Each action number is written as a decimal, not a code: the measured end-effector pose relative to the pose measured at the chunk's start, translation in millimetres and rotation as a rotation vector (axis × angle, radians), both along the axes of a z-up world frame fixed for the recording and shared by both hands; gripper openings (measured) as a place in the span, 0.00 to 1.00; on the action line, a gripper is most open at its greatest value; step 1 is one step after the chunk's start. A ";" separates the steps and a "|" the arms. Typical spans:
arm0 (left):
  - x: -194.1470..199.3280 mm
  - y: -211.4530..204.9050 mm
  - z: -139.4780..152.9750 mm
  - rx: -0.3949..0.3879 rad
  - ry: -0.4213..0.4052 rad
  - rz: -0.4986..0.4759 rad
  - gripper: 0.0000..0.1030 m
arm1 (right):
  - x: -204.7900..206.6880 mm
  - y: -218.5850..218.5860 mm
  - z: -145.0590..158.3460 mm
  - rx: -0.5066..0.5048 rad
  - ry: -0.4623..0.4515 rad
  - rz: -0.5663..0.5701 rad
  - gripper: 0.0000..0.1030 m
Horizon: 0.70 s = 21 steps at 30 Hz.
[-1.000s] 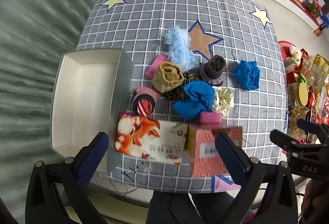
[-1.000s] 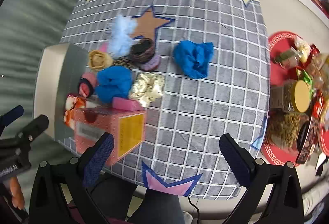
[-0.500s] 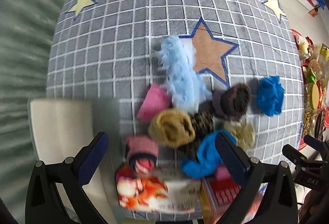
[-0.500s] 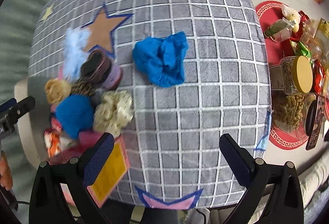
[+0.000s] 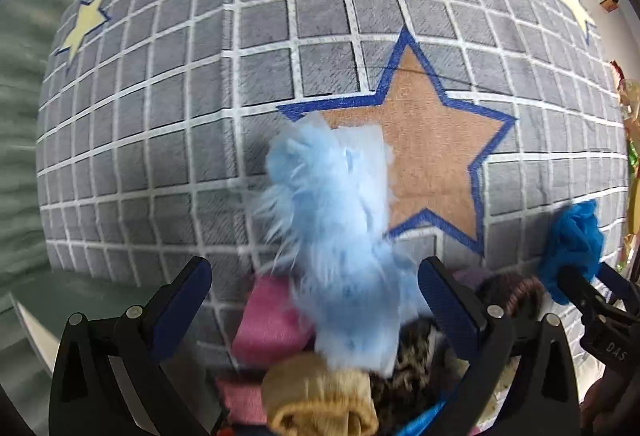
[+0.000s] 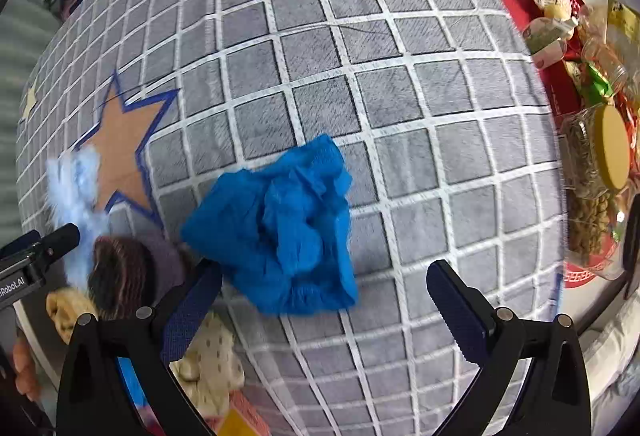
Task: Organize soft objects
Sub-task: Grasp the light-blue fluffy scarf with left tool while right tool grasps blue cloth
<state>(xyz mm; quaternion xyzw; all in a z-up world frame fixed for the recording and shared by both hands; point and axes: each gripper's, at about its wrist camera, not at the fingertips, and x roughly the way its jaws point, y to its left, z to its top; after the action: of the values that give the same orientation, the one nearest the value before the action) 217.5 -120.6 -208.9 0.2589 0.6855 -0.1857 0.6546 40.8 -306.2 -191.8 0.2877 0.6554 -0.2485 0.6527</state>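
- Two grippers hover over a grey grid-patterned plush cloth [image 5: 168, 107] that has a tan star with a blue outline [image 5: 432, 155] printed on it.
- Left gripper [image 5: 316, 300]: fingers spread wide, pinching nothing; between them lies a long, shaggy pale-blue fluffy piece [image 5: 340, 236] whose far end overlaps the star's left point.
- Just nearer than the star, beside the fluffy piece, a pink knitted roll [image 5: 268, 320], a tan rolled knit [image 5: 320, 400] and a brown ribbed knit roll [image 5: 516, 296] are bunched together.
- Right gripper [image 6: 324, 300]: fingers likewise spread and empty; a crumpled bright-blue cloth [image 6: 280, 232], creased and bunched, lies to the right of the star, just ahead of the fingertips.
- A cream dotted scrunchie [image 6: 208, 368] lies nearer than the blue cloth.
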 end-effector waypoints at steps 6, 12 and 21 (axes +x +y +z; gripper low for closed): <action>8.1 2.1 -22.8 0.015 0.027 0.022 0.90 | 21.0 -6.1 -30.9 -0.032 0.001 0.047 1.00; 9.6 -5.4 -24.2 -0.011 0.014 -0.015 0.83 | 25.1 -4.3 -34.8 -0.081 -0.003 0.039 1.00; -5.8 -68.6 3.3 -0.067 0.032 -0.062 0.29 | 45.4 12.9 -22.3 -0.075 -0.054 0.102 0.51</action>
<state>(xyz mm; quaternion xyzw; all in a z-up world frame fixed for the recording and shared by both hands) 211.8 -189.2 -205.6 0.2550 0.6810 -0.2331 0.6457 86.1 -293.2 -214.2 0.2357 0.6415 -0.2314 0.6924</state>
